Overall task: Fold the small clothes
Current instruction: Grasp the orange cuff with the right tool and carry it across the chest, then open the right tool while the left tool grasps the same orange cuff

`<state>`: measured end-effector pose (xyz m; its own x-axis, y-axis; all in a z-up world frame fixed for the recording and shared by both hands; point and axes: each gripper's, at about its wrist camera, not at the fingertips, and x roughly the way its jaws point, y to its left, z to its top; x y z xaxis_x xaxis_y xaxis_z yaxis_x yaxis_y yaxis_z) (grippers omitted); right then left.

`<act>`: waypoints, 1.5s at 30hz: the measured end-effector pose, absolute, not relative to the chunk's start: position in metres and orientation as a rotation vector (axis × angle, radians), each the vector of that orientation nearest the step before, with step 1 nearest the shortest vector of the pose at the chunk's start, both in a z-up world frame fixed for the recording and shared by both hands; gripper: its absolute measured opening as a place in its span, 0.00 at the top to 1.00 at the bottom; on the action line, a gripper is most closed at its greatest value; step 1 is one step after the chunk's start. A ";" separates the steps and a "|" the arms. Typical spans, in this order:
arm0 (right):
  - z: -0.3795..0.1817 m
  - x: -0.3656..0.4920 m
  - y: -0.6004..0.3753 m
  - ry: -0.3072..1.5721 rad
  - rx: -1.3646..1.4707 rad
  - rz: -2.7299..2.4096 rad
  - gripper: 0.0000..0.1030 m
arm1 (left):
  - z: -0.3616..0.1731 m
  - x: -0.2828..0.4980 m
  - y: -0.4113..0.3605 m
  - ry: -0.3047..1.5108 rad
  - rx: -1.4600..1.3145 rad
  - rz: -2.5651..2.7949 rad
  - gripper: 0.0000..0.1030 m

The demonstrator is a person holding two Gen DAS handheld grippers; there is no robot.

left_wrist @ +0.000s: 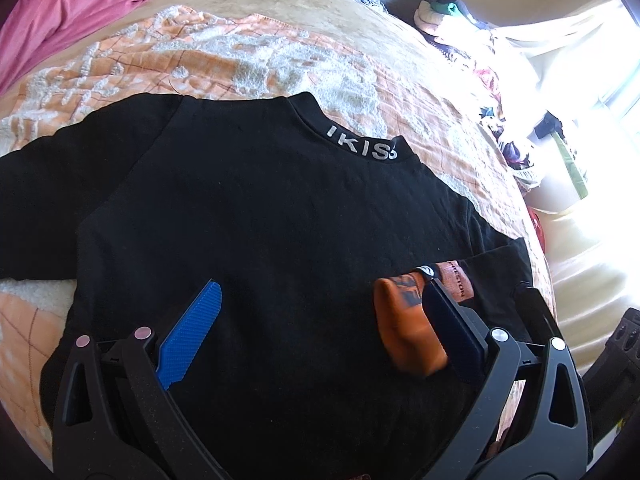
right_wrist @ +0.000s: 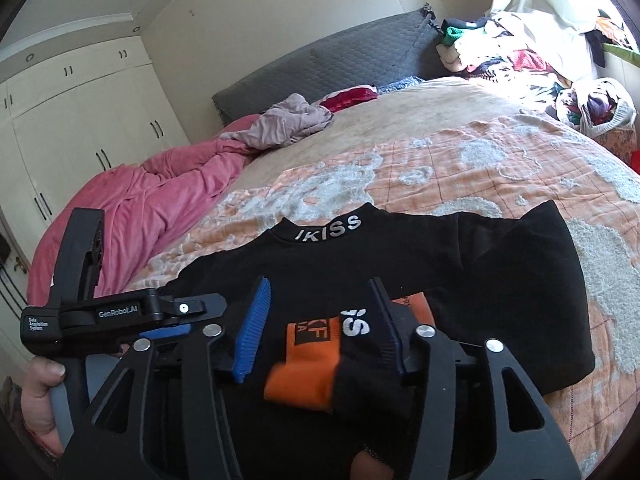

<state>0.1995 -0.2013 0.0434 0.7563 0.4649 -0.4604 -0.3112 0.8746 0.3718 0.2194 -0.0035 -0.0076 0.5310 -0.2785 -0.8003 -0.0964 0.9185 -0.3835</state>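
one black top [left_wrist: 248,216], collar lettered "ikiss", lay flat on the orange-and-white blanket [left_wrist: 224,56] of the bed. an orange-and-black sock [right_wrist: 316,356] rested on its lower part.

left wrist view: left gripper [left_wrist: 320,320] over the top's hem, jaws spread wide, nothing clamped; the sock lay against the inner face of the right-hand finger, contact uncertain. this view alone showed the top's sleeve running off to the left edge.

right wrist view: right gripper [right_wrist: 320,320] with the sock between its pads [right_wrist: 252,332], jaws parted, gap visible on the left side, not pressing. only here: a hand [right_wrist: 36,404] holding the other gripper's handle at lower left, white wardrobe [right_wrist: 72,128], grey headboard [right_wrist: 340,64], pink quilt [right_wrist: 152,204], clothes pile [right_wrist: 516,52] far right.
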 end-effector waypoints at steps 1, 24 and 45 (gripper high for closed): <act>0.045 0.199 -0.201 0.569 0.275 0.429 0.50 | -0.009 0.220 -0.004 1.017 -0.418 -0.119 0.08; 0.040 0.204 -0.300 0.580 0.468 0.104 0.40 | -0.041 0.245 -0.093 1.065 -0.401 -0.313 0.92; 0.029 0.212 -0.300 0.637 0.391 0.016 0.40 | 0.041 0.217 0.019 0.797 -0.422 -0.116 0.94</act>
<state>0.2119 -0.2997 0.0294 0.8065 0.1333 -0.5759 0.1042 0.9269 0.3605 0.2166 0.0191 0.0410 0.6974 -0.2572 -0.6689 -0.0565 0.9107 -0.4091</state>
